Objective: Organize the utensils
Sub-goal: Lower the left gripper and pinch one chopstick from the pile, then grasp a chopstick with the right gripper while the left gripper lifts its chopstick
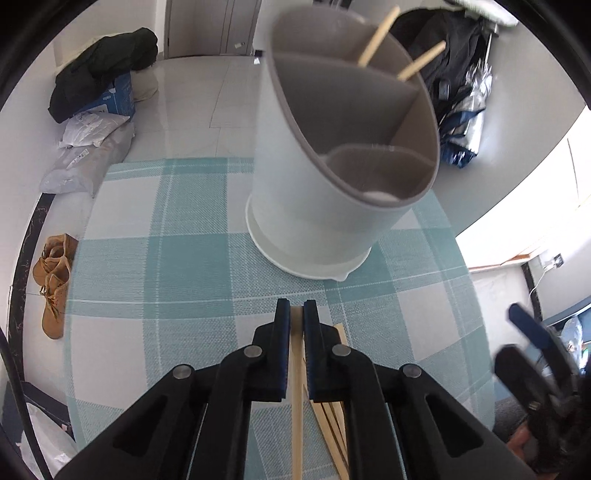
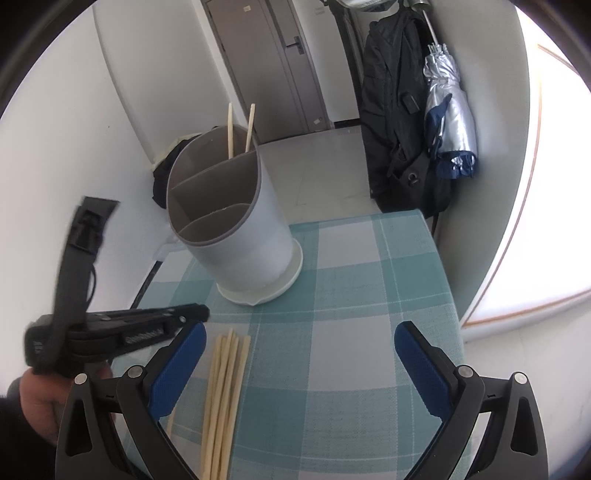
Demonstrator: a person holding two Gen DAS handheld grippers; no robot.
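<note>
A white utensil holder [image 1: 325,206] with grey divided compartments stands on the checked tablecloth [image 1: 155,258]. Two chopsticks [image 1: 380,33] lean in its far compartment. My left gripper [image 1: 296,306] is shut on a single wooden chopstick [image 1: 296,354], held just above the cloth in front of the holder. Several loose chopsticks [image 1: 332,424] lie below it to the right. In the right wrist view the loose chopsticks [image 2: 225,387] lie in a bundle on the cloth, and my right gripper [image 2: 299,332] hangs wide open over them, holding nothing. The holder [image 2: 240,236] stands beyond, with the left gripper [image 2: 195,314] at the left.
The table ends just behind the holder and along the right edge [image 2: 443,280]. A black backpack [image 2: 395,122] and a folded silver umbrella [image 2: 447,110] hang by the wall. Boots [image 1: 53,284], plastic bags [image 1: 88,155] and a dark garment on a box [image 1: 103,81] lie on the floor.
</note>
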